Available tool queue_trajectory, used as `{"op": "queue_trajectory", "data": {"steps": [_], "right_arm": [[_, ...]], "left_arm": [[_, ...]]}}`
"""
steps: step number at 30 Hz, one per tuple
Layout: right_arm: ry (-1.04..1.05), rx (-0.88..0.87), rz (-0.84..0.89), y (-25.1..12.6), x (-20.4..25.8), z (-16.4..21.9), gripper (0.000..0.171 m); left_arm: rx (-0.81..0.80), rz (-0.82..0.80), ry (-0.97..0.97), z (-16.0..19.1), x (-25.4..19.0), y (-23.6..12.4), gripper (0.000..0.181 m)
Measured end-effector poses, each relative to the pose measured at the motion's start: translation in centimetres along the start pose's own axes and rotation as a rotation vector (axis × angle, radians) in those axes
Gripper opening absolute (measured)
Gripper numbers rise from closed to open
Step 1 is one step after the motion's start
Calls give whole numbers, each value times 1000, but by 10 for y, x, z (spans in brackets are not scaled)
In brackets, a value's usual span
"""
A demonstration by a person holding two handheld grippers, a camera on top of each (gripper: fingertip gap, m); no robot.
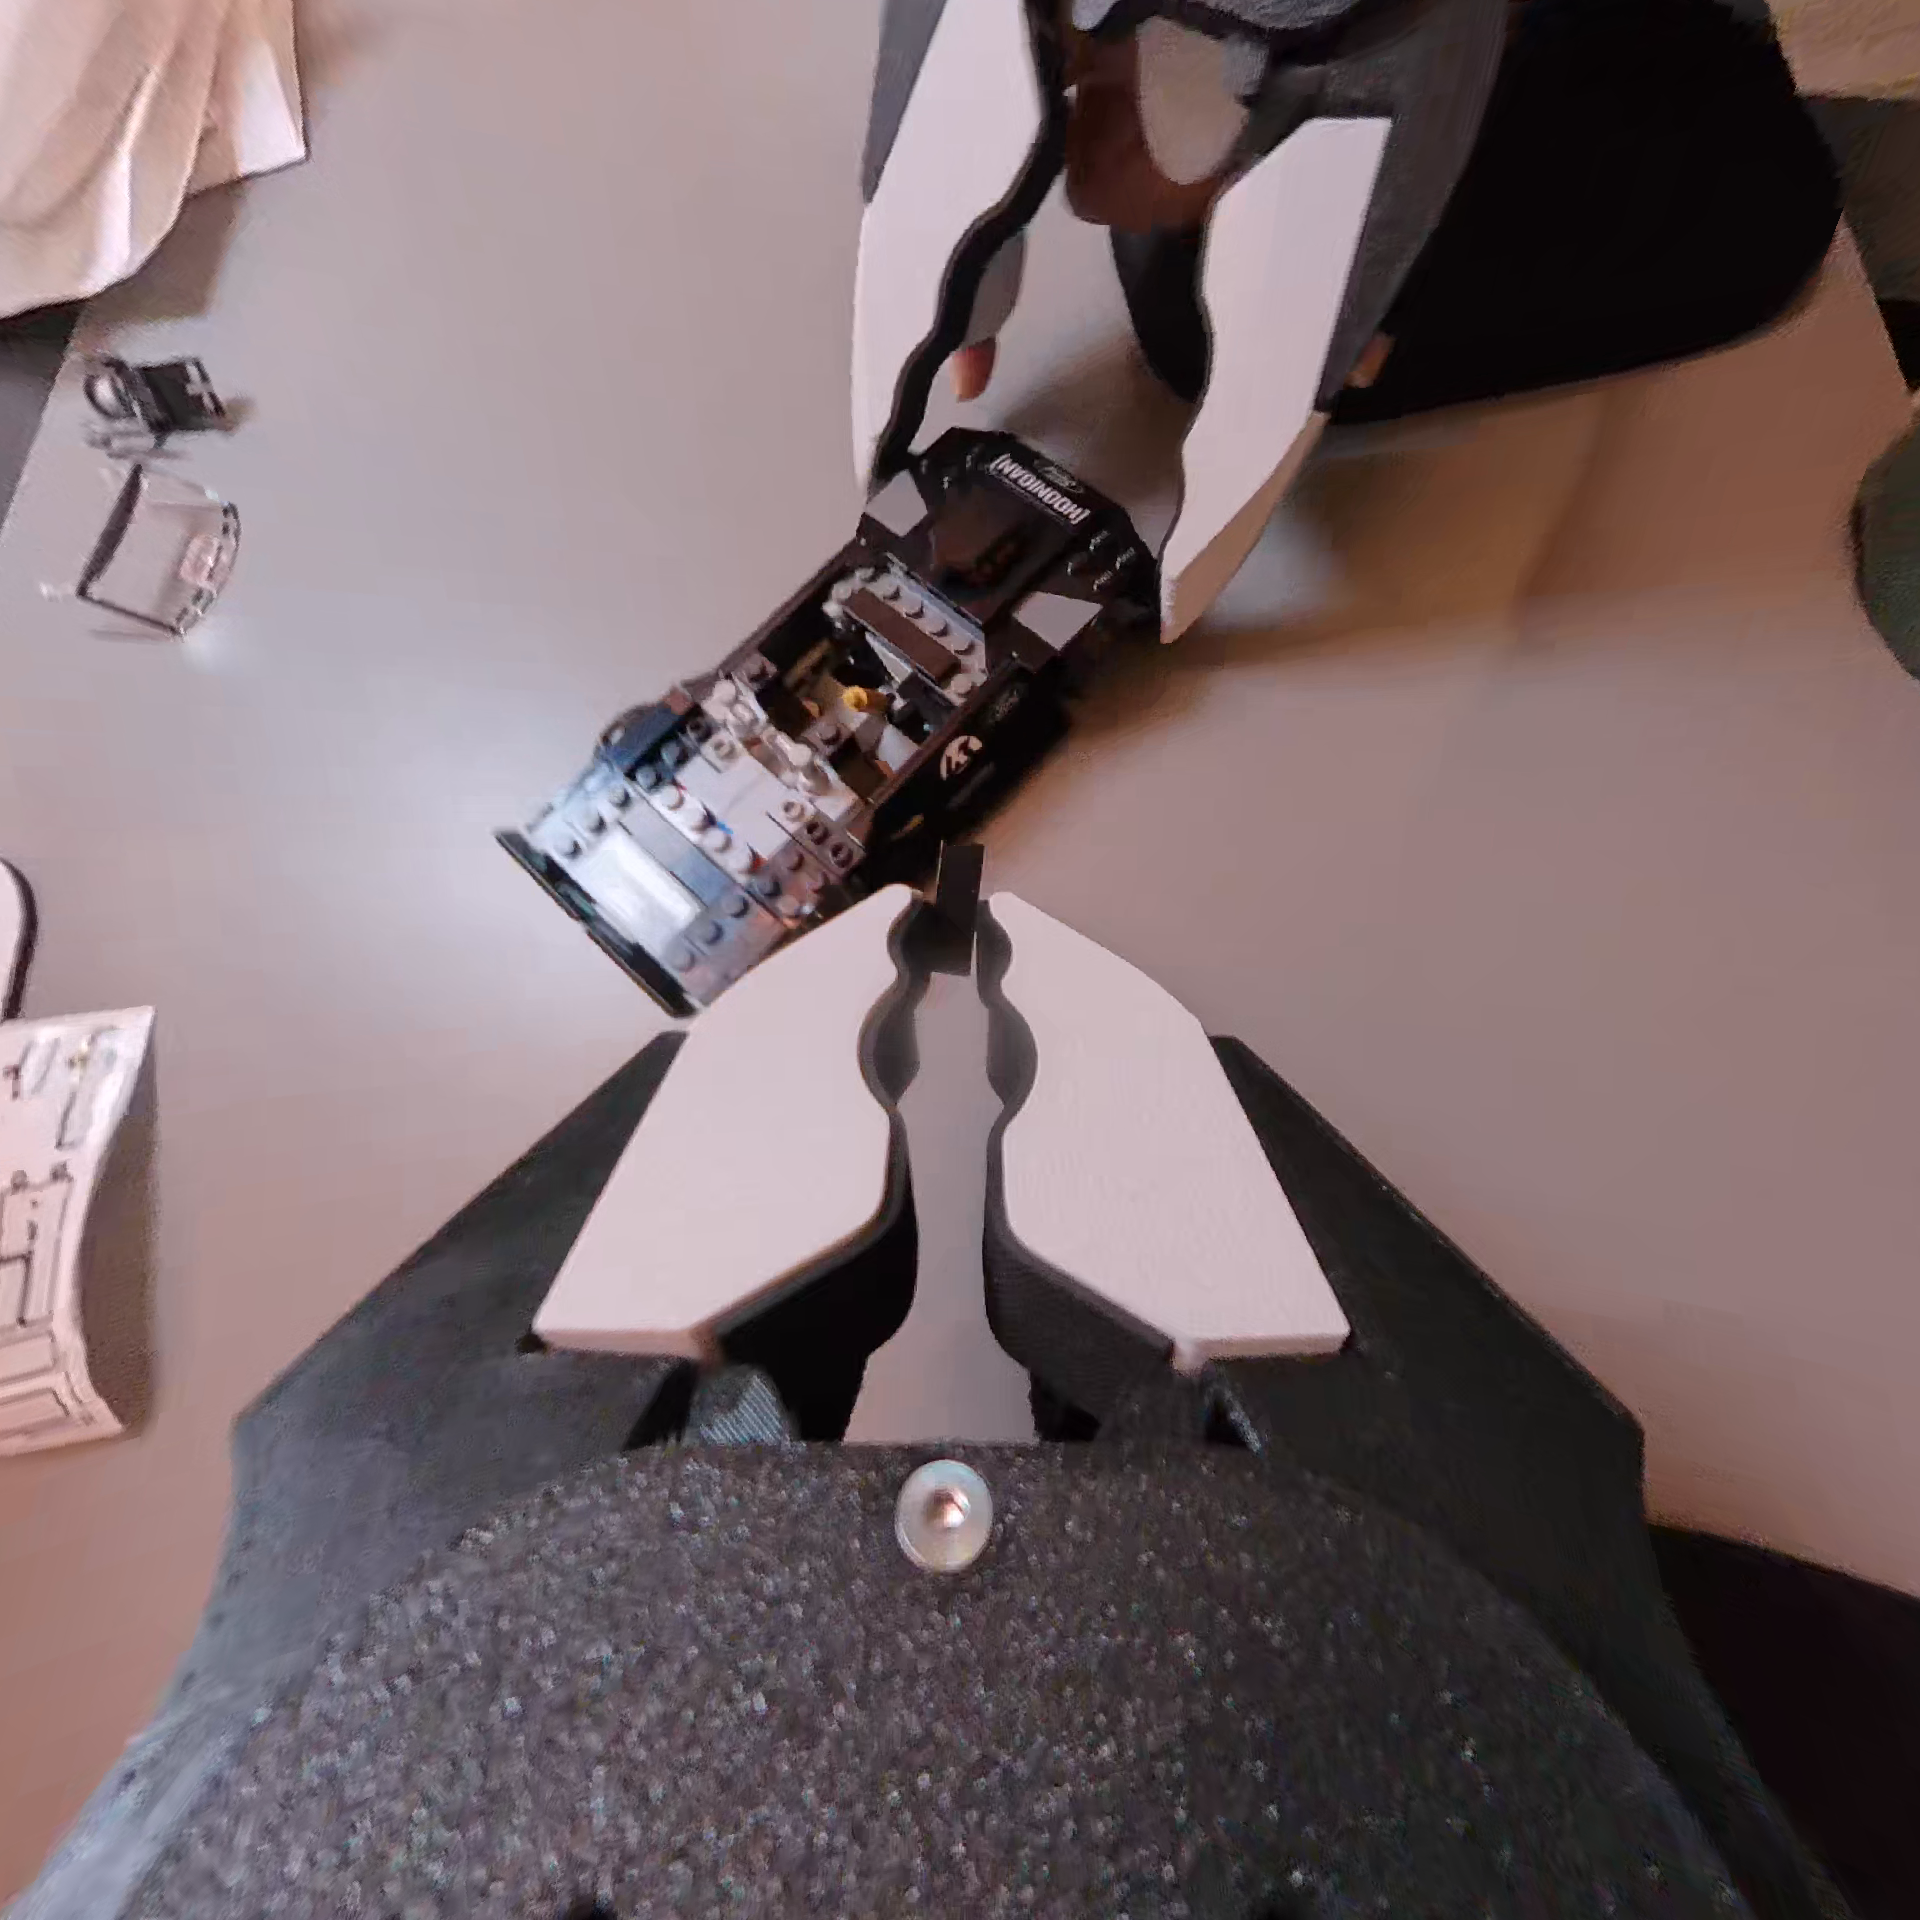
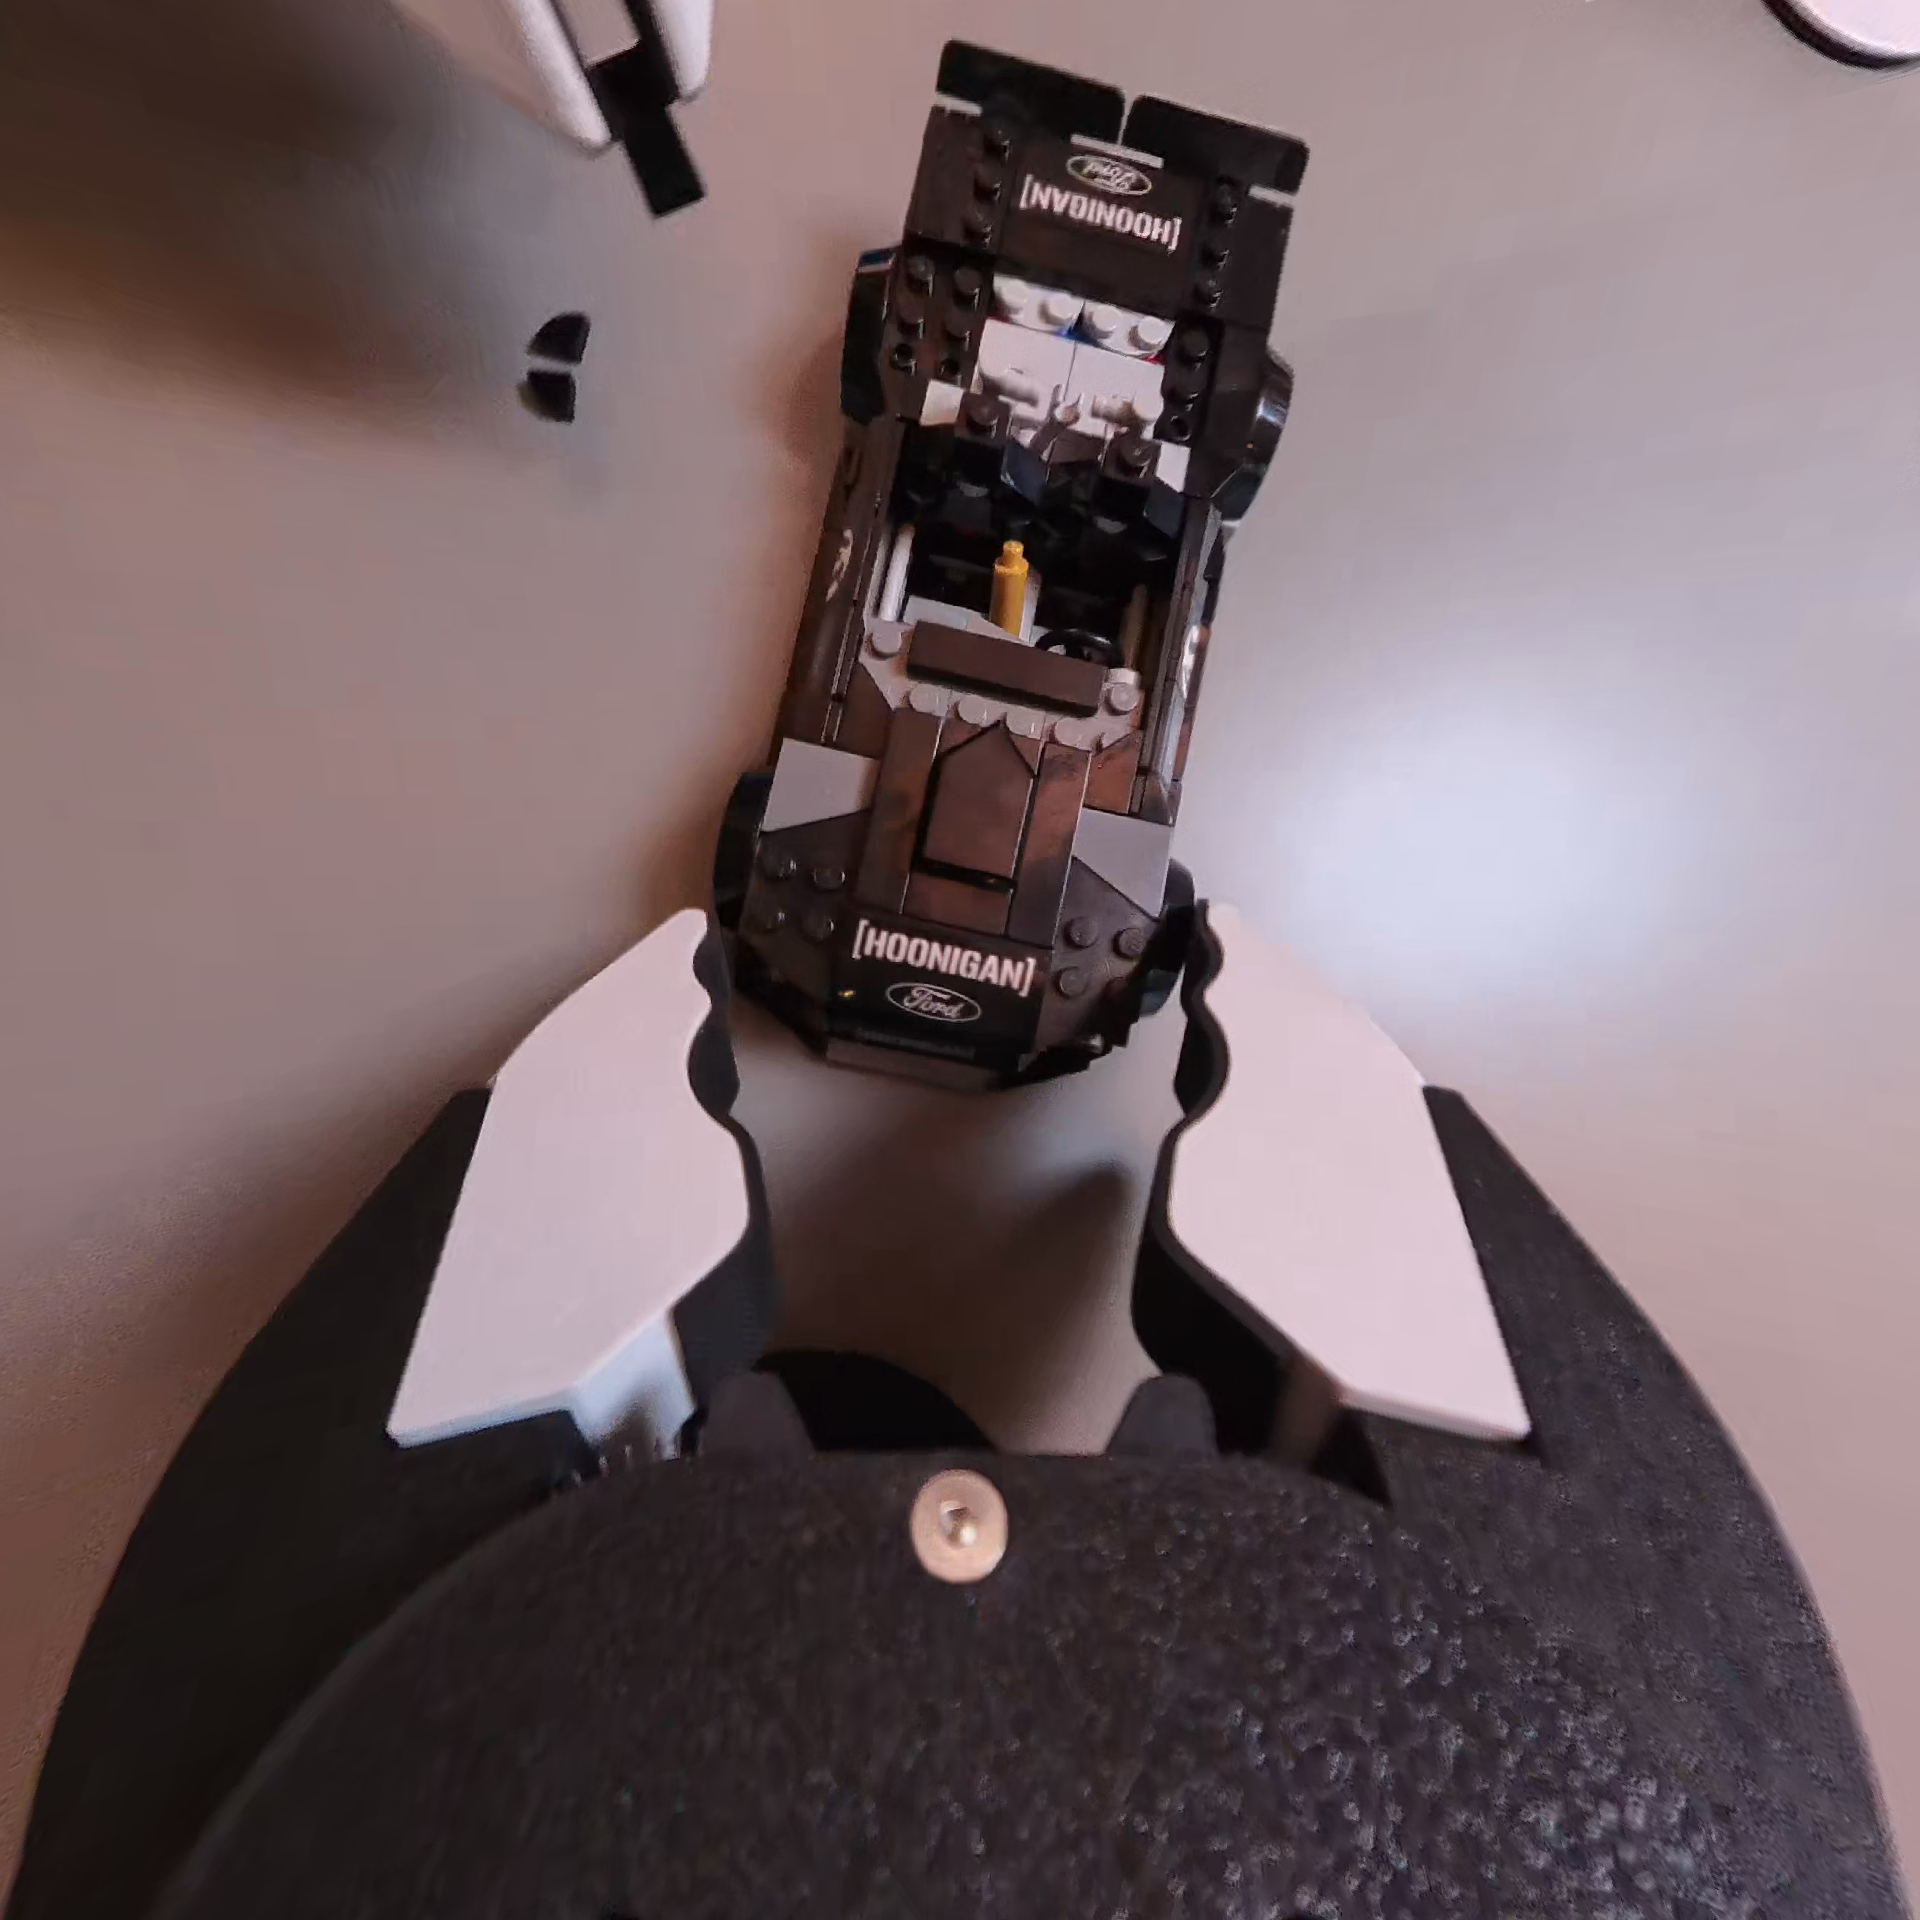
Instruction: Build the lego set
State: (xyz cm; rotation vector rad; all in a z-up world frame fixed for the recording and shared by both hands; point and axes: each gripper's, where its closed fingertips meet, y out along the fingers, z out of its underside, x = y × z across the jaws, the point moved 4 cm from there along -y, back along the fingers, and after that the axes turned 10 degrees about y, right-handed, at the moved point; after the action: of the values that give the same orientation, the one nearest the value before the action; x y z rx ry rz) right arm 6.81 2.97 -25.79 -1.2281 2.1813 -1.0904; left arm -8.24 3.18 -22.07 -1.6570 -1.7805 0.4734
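Observation:
A black lego car (image 1: 831, 717) with an open cockpit and bare grey studs lies on the pale table; it also shows in the right wrist view (image 2: 1029, 623). My left gripper (image 1: 951, 914) is shut on a small flat black piece (image 1: 958, 878), held just beside the car's rear corner. The same gripper (image 2: 629, 99) and piece (image 2: 655, 156) show in the right wrist view, above the table left of the car. My right gripper (image 2: 956, 935) is open, its fingertips on either side of the car's nose. In the left wrist view it (image 1: 1029, 545) straddles the far end.
A clear windscreen piece (image 1: 156, 551) and a small black part (image 1: 156, 395) lie at the left. An instruction booklet (image 1: 62, 1226) sits at the left edge and white cloth (image 1: 135, 135) at the top left. Two small black pieces (image 2: 556, 364) lie left of the car. My right fingertips sit around 12 centimetres from my left ones.

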Motion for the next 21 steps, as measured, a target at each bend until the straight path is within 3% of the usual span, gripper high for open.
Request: {"op": "queue_trajectory", "data": {"steps": [7, 21], "right_arm": [[-298, 63, -189, 0, -23, -2, 82], [-361, 73, -220, 1, -30, -5, 82]], "left_arm": [[53, 63, 123, -3, 13, 16, 8], [107, 136, 151, 2, 14, 29, 9]]}}
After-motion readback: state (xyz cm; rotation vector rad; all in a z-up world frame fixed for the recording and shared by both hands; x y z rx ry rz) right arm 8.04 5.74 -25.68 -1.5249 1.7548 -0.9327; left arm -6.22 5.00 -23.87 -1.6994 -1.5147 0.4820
